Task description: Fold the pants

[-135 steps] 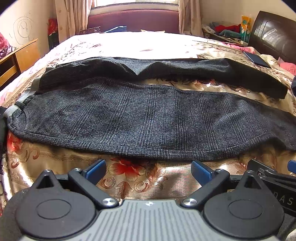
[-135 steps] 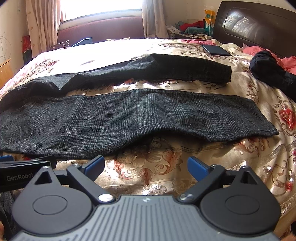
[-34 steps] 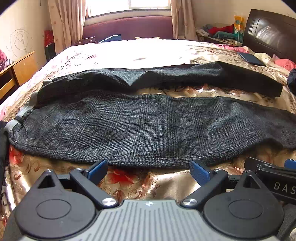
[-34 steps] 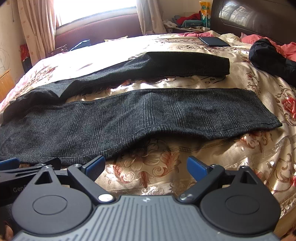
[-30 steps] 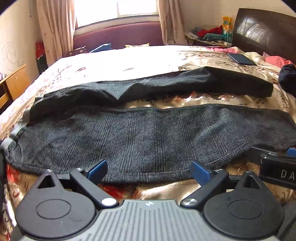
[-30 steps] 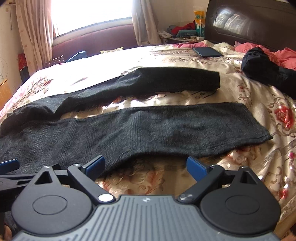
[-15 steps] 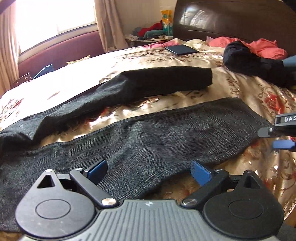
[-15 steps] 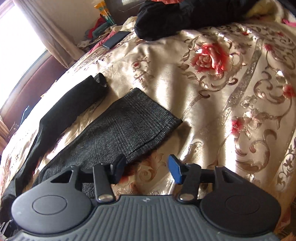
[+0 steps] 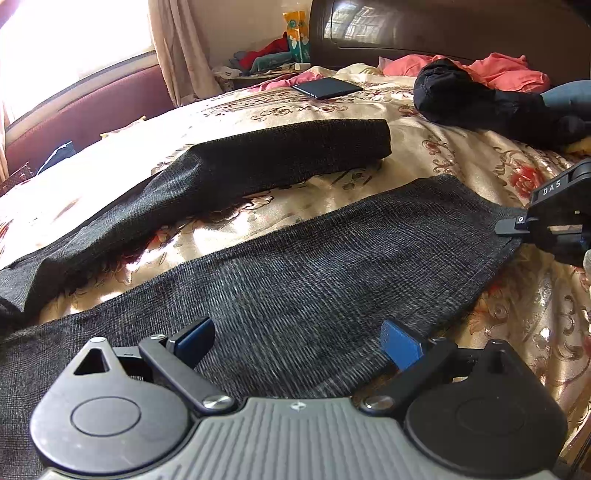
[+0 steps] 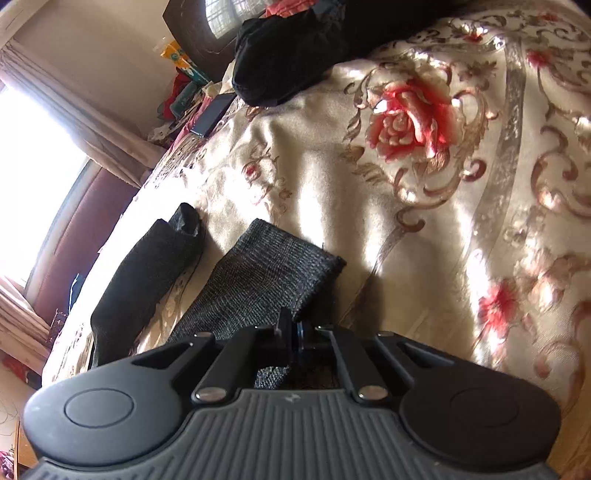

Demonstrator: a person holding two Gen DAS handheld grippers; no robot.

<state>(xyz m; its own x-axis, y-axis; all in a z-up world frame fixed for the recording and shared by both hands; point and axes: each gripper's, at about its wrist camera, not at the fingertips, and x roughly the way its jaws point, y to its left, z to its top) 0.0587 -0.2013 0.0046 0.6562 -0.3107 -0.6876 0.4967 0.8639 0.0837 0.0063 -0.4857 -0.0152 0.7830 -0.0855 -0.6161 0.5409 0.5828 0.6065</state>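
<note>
The pants (image 9: 303, 266) lie spread across the floral bedspread (image 9: 461, 162), their two legs running side by side from the window side toward the dark headboard (image 9: 443, 33), with a strip of bedspread showing between them. Taking the near leg of the pants as the landmark: the left gripper (image 9: 297, 341) sits over its middle stretch, jaws spread wide, one blue pad (image 9: 195, 338) over the cloth and the other pad at the leg's near edge; whether they touch the fabric cannot be told, and they hold nothing. Beyond this leg lies the far leg, darker, its cuff ending short of the near leg's cuff. Further along, at the hem of the near leg, the right gripper (image 10: 295, 334) has its jaws pressed together on the edge of the cuff, with a fold of grey weave pinched between them and showing below the fingers; in the left wrist view the same tool (image 9: 554, 218) meets the hem corner. Past the hem, toward the headboard, a black garment (image 9: 480, 99) is heaped on the bedspread beside pink cloth (image 9: 506, 70), and a dark phone (image 9: 327, 88) lies flat beyond the far leg.
</note>
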